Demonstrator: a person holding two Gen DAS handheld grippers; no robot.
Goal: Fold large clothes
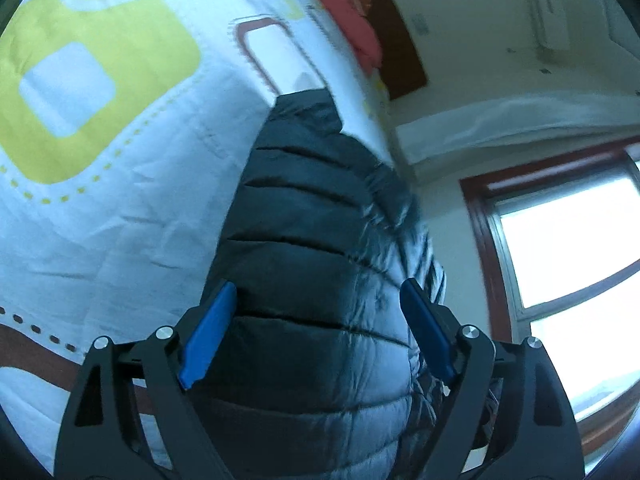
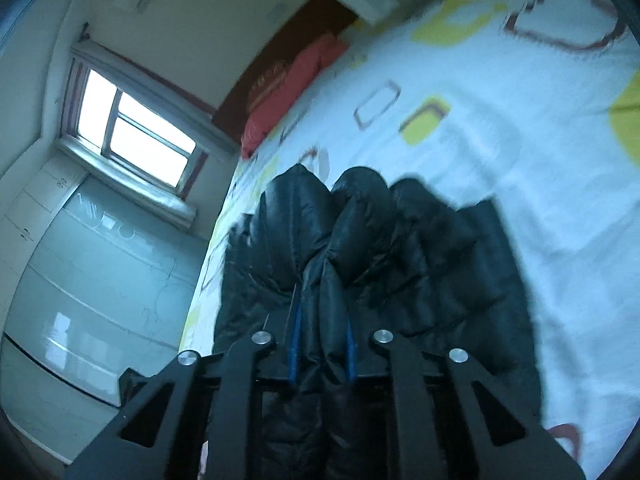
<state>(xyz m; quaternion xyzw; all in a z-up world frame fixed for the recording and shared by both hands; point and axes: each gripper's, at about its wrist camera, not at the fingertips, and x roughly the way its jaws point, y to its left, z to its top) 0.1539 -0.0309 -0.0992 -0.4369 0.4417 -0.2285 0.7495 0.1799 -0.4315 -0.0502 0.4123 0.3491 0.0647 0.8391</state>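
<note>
A black quilted puffer jacket lies on a bed with a white sheet patterned in yellow-green and brown. My left gripper is open, its blue pads wide apart on either side of a padded part of the jacket, with no visible squeeze on it. In the right wrist view the jacket is bunched into puffy ridges on the sheet. My right gripper is shut on a raised fold of the jacket, the narrow blue pads pinching the fabric.
A red pillow lies against a dark brown headboard at the head of the bed. A bright window with a brown frame is in the wall beside the bed. A pale glossy wardrobe stands alongside the bed's edge.
</note>
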